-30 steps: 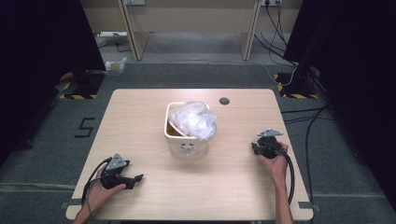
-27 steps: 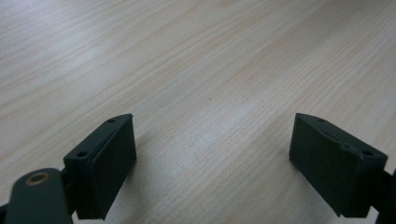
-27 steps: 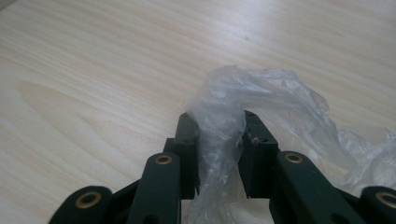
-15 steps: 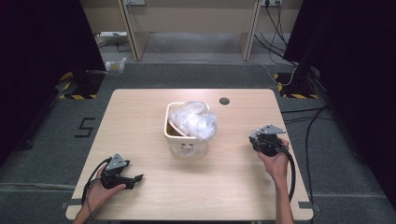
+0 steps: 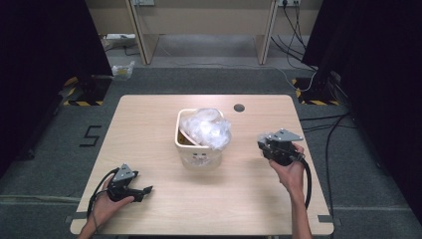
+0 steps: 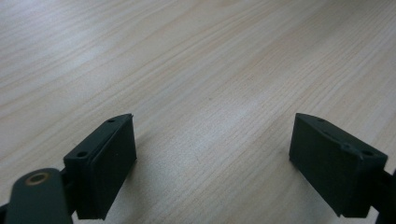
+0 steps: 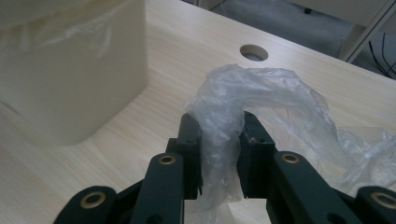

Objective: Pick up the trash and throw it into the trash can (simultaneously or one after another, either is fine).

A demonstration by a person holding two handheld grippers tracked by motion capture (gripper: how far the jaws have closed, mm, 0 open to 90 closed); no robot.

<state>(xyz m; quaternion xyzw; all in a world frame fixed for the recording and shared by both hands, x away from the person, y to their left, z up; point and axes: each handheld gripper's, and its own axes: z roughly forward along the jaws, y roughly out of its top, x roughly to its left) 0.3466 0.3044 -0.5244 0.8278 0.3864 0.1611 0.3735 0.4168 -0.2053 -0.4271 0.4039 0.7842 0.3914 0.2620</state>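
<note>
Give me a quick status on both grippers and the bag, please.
Left gripper open, empty. Right gripper shut on bag, beside the bin. Nothing in the way.

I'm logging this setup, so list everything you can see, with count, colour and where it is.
table: one, light wood, centre of the high view
bin: one, cream, middle of the table, with crumpled clear plastic bulging out of its top
plastic bag: one, clear, crumpled, pinched between the right jaws
cable hole: one, dark, round, far side of the tabletop
floor mark: one, dark on grey carpet, left of the table
desks: pale wood, behind the table
cables: several, black, on the floor at right
left hand-held gripper: one, black, near left of the table, jaws apart over bare wood
right hand-held gripper: one, black, right of the bin, jaws closed on the bag
</note>
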